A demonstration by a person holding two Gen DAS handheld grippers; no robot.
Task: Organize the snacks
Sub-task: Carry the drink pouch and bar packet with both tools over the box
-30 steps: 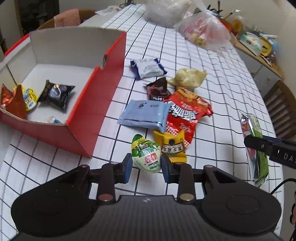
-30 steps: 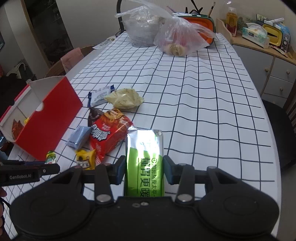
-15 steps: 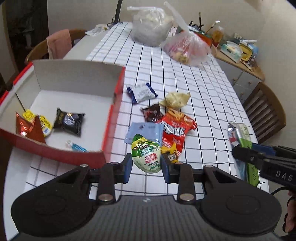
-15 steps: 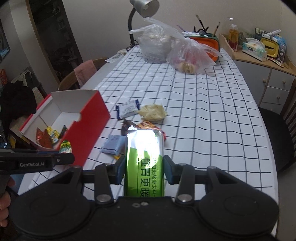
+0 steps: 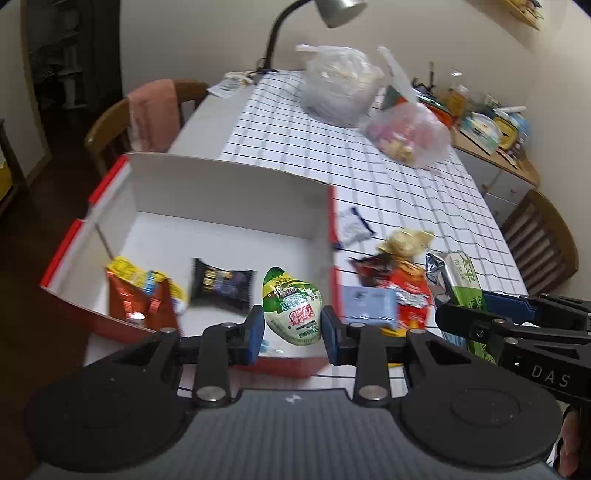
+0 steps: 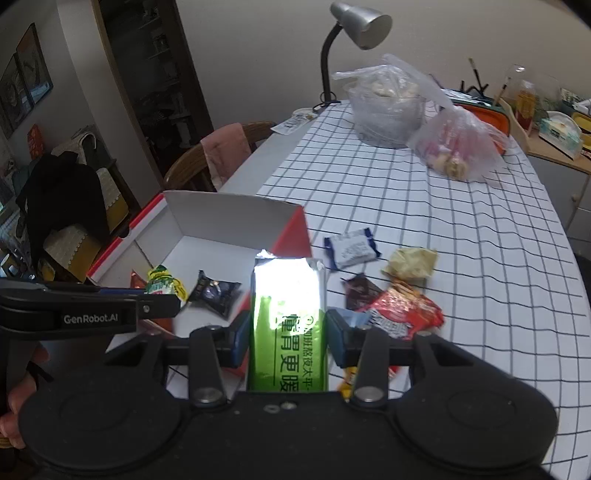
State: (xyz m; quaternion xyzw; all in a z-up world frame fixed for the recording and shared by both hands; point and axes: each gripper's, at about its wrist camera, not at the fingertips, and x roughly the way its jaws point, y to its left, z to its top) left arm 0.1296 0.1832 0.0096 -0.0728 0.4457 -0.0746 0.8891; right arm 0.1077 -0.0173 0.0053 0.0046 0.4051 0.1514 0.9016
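My left gripper [image 5: 292,330] is shut on a small green-and-white snack pouch [image 5: 291,307] and holds it in the air over the near edge of the red box [image 5: 229,195]. My right gripper [image 6: 286,338] is shut on a long green-and-silver packet [image 6: 288,325], just right of the box's red side wall [image 6: 293,236]. Inside the box lie a black packet [image 5: 221,288], an orange-red packet [image 5: 138,301] and a yellow one [image 5: 127,267]. Loose snacks remain on the checked cloth: a red bag [image 6: 402,312], a light blue pack [image 5: 367,304], a dark brown packet [image 6: 360,290], a white-blue packet [image 6: 351,249] and a pale yellow one [image 6: 410,264].
Two plastic bags [image 6: 388,103] and a desk lamp [image 6: 354,33] stand at the table's far end. A wooden chair with a pink cloth [image 5: 151,110] sits at the left side, another chair [image 5: 543,240] at the right. A cluttered sideboard [image 6: 554,125] lies beyond.
Both grippers have risen and swung left with their packets held. The left one now hangs over the box, and the right one has come alongside the box's right wall.
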